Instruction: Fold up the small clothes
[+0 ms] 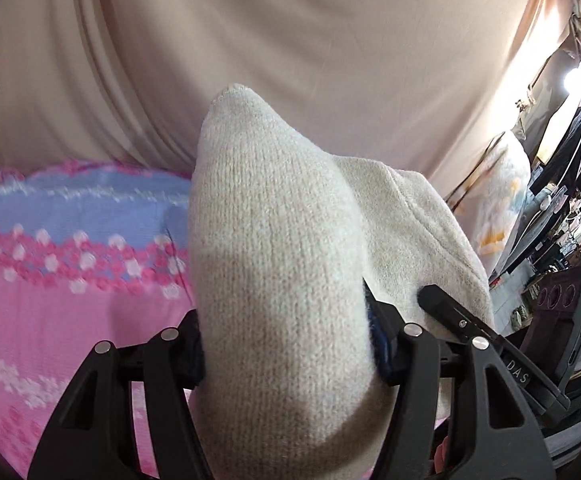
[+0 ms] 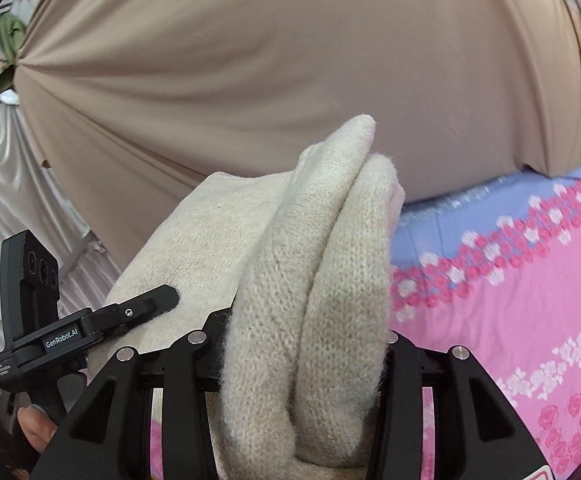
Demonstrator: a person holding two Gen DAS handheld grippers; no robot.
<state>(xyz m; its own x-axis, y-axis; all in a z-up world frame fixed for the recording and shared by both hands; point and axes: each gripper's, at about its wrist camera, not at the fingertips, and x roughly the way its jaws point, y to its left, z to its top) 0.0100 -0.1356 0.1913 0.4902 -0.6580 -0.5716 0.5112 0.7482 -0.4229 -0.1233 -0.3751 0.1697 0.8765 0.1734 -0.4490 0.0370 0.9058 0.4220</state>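
Note:
A cream knitted garment (image 1: 274, 248) is held up off the bed between both grippers. In the left wrist view my left gripper (image 1: 286, 344) is shut on a bunched fold of it, which hides the fingertips. The right gripper's finger (image 1: 446, 312) presses on the cloth at the right. In the right wrist view my right gripper (image 2: 306, 344) is shut on two thick folds of the garment (image 2: 310, 260). The left gripper (image 2: 146, 304) grips the flat part of the garment at the left.
A pink and blue floral bedspread (image 1: 50, 280) lies below, also in the right wrist view (image 2: 510, 300). A beige curtain (image 2: 270, 72) hangs behind. Cluttered shelves (image 1: 562, 240) and a pale pillow (image 1: 502, 196) stand at the right. Silver drapery (image 2: 6, 200) hangs at the left.

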